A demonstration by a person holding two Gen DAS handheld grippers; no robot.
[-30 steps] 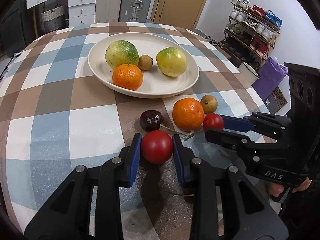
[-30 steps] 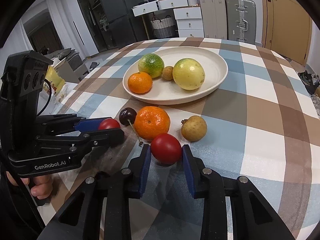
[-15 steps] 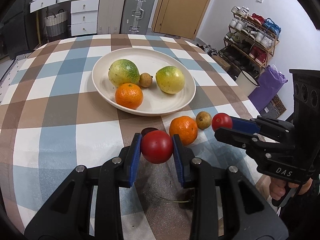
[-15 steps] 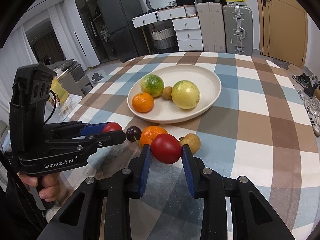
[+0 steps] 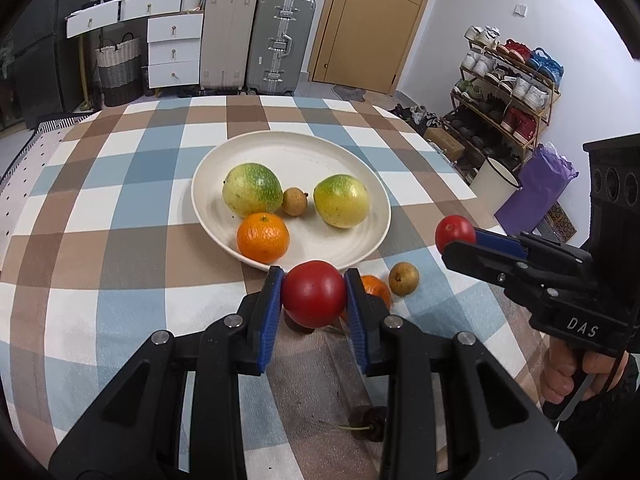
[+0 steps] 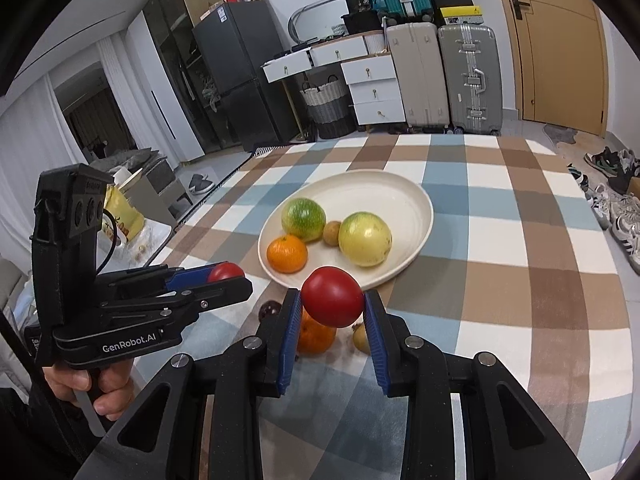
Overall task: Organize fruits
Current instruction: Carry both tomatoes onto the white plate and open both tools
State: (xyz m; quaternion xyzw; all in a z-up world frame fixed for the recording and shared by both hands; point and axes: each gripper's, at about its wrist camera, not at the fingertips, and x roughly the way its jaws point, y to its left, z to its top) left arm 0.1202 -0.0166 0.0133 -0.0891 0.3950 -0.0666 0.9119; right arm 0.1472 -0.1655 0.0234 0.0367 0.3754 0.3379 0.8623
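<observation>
The round white ceramic plate on the checked table already holds two green-yellow fruits, an orange and a small brown fruit. The left claw and the right claw each grip a red tomato (both raised, short of the plate). An orange mandarin, a brown longan and a dark cherry wait on the cloth.

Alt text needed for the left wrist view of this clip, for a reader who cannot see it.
The left hand-held gripper holds a red tomato above a checked tablecloth, just short of a white plate carrying two green-yellow fruits, an orange and a small brown fruit. At right, the right hand-held gripper holds a second red tomato.
</observation>
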